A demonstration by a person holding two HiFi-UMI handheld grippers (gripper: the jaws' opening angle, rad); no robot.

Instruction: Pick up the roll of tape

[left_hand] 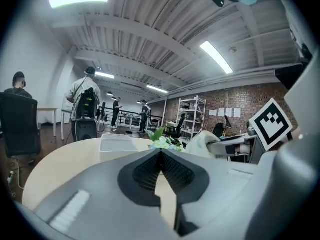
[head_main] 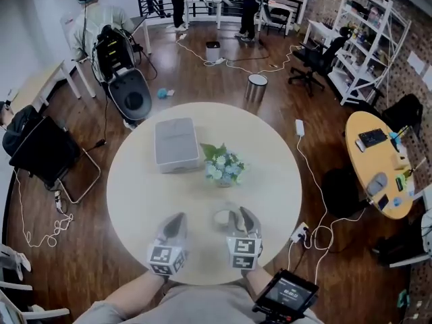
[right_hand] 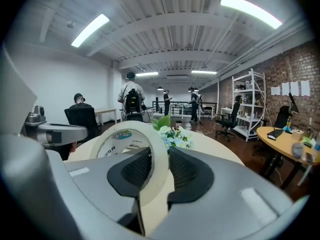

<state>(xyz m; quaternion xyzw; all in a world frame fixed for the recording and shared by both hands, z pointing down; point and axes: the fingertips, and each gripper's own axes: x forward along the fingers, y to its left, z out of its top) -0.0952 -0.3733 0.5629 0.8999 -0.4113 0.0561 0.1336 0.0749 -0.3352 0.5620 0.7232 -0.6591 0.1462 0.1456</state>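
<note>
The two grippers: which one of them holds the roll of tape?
The right gripper: its jaws clamp the wall of the roll of tape. The left gripper has jaws closed on nothing.

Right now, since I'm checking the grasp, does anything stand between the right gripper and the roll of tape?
Nothing visible does. The right gripper is shut on the roll of tape, one pad inside the ring and one outside, clamping its wall directly.

The head view looked steeply down on the round table [head_main: 135,201], while both gripper views faced low across it toward the flowers [head_main: 224,166].
</note>
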